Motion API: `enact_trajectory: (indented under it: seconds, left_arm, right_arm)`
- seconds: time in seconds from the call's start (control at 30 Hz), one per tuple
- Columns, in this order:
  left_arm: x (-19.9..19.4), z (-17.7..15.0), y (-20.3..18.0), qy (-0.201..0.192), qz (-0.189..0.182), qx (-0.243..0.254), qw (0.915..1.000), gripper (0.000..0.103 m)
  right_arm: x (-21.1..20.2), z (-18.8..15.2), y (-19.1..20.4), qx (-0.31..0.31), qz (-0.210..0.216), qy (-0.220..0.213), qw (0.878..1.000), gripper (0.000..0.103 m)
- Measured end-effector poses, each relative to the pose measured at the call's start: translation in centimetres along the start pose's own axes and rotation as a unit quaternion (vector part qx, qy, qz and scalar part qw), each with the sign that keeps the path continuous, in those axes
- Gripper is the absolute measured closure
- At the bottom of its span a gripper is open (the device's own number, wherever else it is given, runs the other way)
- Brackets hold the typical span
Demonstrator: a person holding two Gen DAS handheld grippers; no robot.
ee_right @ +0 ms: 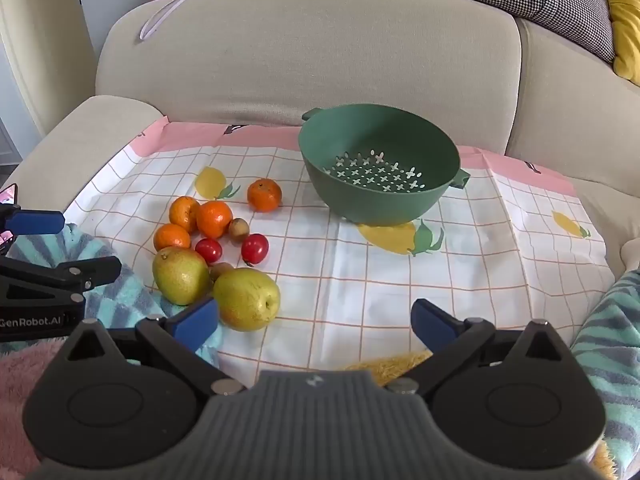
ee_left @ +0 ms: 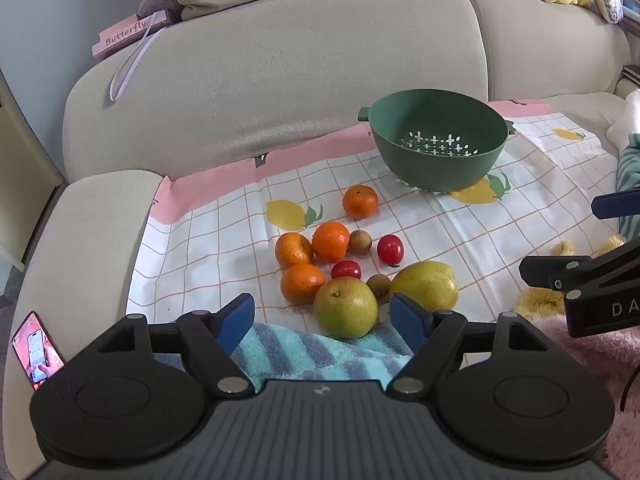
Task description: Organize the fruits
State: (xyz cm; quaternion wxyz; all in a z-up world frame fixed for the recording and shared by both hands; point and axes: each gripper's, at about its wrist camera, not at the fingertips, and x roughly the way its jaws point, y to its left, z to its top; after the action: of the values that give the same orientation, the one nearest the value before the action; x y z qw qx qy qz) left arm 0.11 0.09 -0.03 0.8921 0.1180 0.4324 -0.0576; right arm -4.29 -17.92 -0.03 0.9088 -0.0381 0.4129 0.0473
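Note:
An empty green colander [ee_left: 436, 140] [ee_right: 380, 164] stands at the back of a checked cloth [ee_left: 208, 240] [ee_right: 360, 280]. In front of it lie several oranges [ee_left: 330, 241] [ee_right: 214, 219], two small red fruits [ee_left: 390, 249] [ee_right: 254, 248], two small brown fruits [ee_left: 360, 241] [ee_right: 238, 229] and two yellow-green pears [ee_left: 346, 307] [ee_right: 246, 299]. My left gripper [ee_left: 324, 316] is open, with the near pear just ahead between its blue pads, not touched. My right gripper [ee_right: 314, 320] is open over bare cloth, its left pad close to the second pear [ee_left: 426, 285].
The cloth covers a beige sofa seat, backrest [ee_left: 280, 72] behind, armrest [ee_left: 80, 240] at left. A phone [ee_left: 37, 348] lies on the armrest. A striped teal towel [ee_left: 320, 352] [ee_right: 612, 340] and pink fluffy fabric [ee_left: 592, 352] lie near. A pink "Butterfly" box [ee_left: 128, 34] tops the backrest.

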Motion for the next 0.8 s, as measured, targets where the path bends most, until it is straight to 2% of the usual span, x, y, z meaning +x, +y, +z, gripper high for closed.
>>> enact_trajectory:
  seconds: [0.8]
  left_arm:
    - [-0.57, -0.5, -0.24, 0.001, -0.003, 0.003, 1.0, 0.013]
  right_arm:
    - [-0.6, -0.4, 0.1, 0.005, -0.003, -0.002, 1.0, 0.004]
